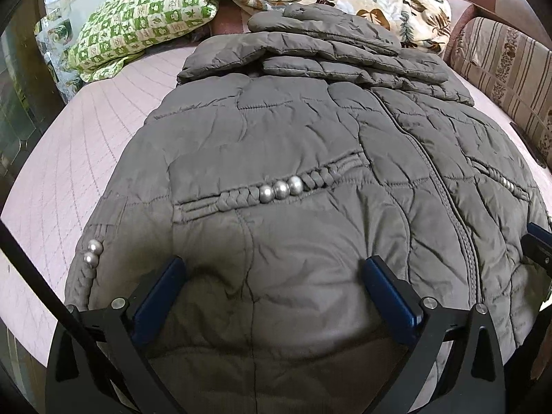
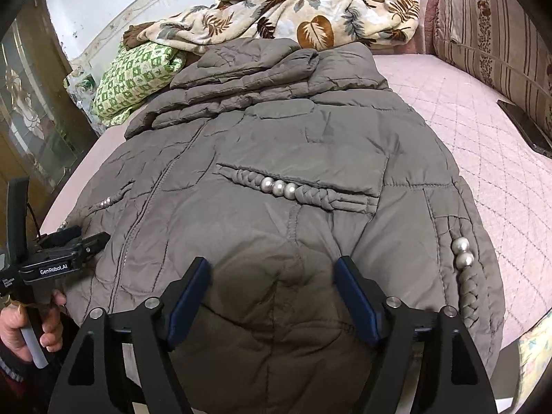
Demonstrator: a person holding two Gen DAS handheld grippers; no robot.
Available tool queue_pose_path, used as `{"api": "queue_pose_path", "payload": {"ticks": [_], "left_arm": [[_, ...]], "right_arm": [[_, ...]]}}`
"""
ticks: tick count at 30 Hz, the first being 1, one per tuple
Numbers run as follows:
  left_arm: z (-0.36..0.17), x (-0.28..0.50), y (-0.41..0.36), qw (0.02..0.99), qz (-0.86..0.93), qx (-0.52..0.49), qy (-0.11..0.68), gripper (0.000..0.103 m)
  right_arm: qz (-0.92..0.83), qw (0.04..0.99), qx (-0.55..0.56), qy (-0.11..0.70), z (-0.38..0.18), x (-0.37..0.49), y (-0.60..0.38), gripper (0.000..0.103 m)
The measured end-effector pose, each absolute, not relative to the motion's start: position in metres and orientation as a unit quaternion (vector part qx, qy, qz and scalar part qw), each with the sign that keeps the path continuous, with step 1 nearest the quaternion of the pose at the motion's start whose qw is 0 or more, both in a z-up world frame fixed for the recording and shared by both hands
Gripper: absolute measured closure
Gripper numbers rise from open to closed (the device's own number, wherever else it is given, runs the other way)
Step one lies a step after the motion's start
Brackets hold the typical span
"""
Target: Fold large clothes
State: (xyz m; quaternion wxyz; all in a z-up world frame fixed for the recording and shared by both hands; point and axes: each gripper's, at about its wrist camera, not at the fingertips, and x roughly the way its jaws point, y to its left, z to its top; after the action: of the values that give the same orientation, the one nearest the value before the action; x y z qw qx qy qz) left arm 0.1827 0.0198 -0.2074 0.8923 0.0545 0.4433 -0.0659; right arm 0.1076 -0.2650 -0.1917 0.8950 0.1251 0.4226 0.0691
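A grey-brown quilted jacket (image 1: 293,145) lies front-up on the pink quilted bed cover (image 1: 69,158), its sleeves (image 1: 310,48) folded across the chest at the far end. Braided pocket trims carry silver beads (image 1: 281,188). My left gripper (image 1: 276,272) hovers open over the near hem, blue pads wide apart and nothing pinched. In the right wrist view the same jacket (image 2: 293,131) fills the middle. My right gripper (image 2: 272,276) is open above the hem with the fabric bulging below its fingers. The left gripper (image 2: 74,241) shows at the left edge, held by a hand (image 2: 27,327).
A green checked pillow (image 1: 145,20) and a crumpled leaf-print blanket (image 2: 310,13) lie at the head of the bed. A striped sofa cushion (image 2: 493,34) stands along the right side. A dark phone (image 2: 526,131) rests on the cover near it. A glass-fronted cabinet (image 2: 31,103) is at left.
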Motion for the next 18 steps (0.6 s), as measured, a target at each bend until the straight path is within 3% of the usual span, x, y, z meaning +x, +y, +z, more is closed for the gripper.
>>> {"api": "queue_pose_path", "payload": {"ticks": [7,18], "left_arm": [[-0.207,0.148,0.021,0.91,-0.058,0.058,0.407,0.0],[-0.184,0.108,0.075,0.929,-0.035,-0.011,0.367,0.0]], "right_arm": [[0.076,0.901,0.109,0.413,-0.19,0.088,-0.256,0.023],[0.05,0.916,0.19,0.349,-0.159,0.031,-0.306,0.022]]}}
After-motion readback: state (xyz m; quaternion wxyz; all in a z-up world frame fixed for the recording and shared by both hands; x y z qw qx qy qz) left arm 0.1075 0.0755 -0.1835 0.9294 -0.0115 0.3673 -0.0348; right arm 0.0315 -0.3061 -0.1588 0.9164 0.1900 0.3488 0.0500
